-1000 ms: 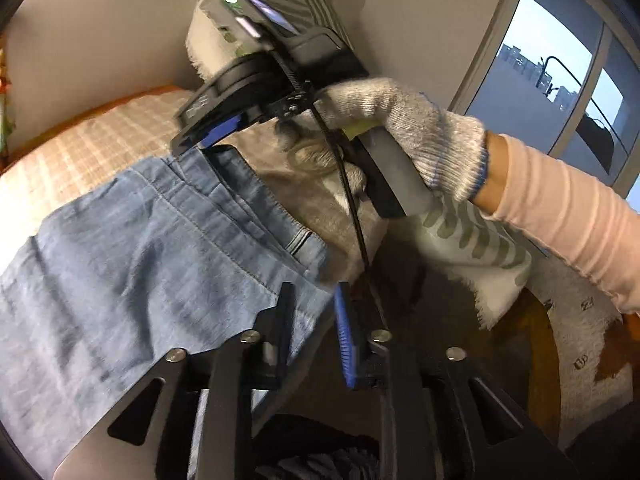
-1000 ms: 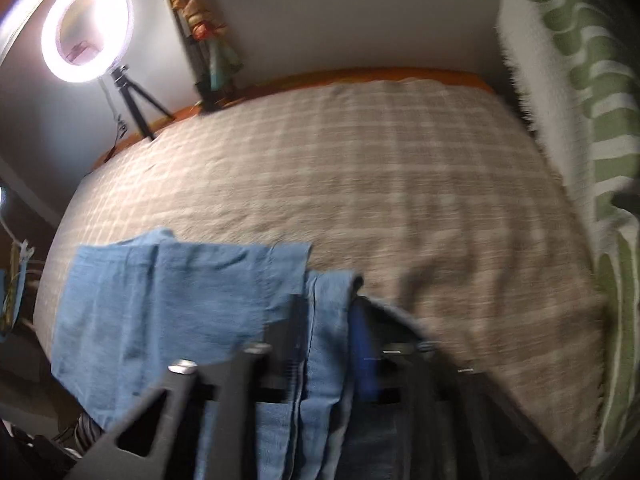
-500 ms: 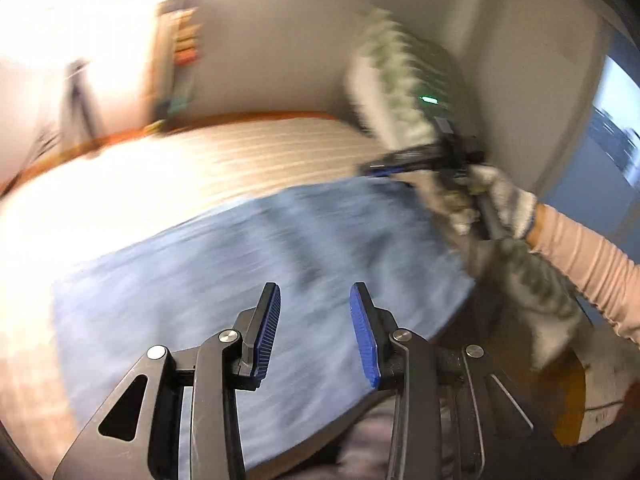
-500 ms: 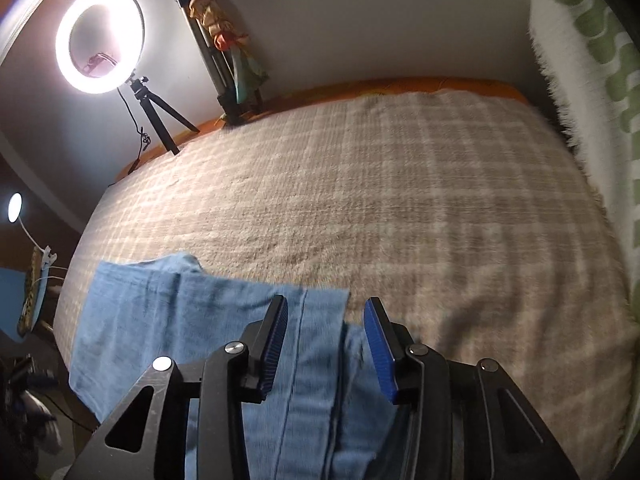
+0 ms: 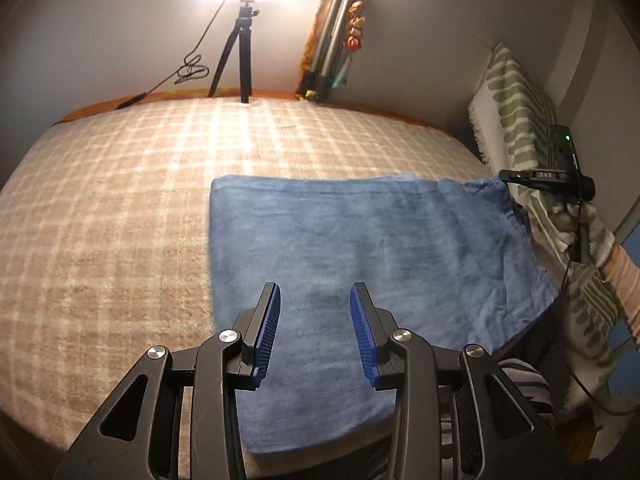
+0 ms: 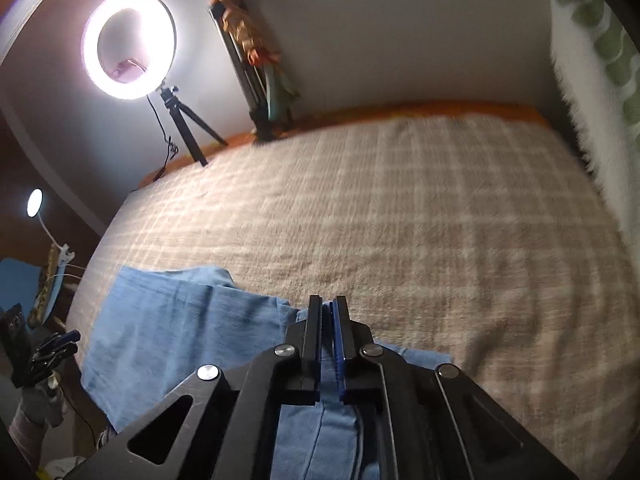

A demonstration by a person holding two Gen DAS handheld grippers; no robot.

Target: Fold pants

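Across the checked beige blanket (image 5: 120,208) I've got the blue pants (image 5: 360,248) lying flat as a folded rectangle, near edge running off the bed's front toward me, far edge straight across the middle of the blanket. From my left wrist camera the left gripper (image 5: 315,322) sits parted, blue pads wide, nothing between them, poised over the near half of the denim; whether it touches the cloth I can't tell. Off at the right corner of the pants I see the right gripper (image 5: 548,178) from the side, gloved hand (image 5: 588,220) behind it, right at the cloth's far right corner. Switching to the right wrist view, the picture's a bit smeared, but the jaws are pinched together with a strip of blue denim running between the pads, so that one is clamped on the pants (image 6: 180,320). The fabric spreads away to the left from the grip, with a fold line showing near the top edge. Against the back wall a lit ring light (image 6: 129,46) stands on its small tripod, and a folded tripod (image 5: 328,40) leans beside it. Along the right side a white throw with green stripes (image 5: 516,120) hangs just beside the bed.
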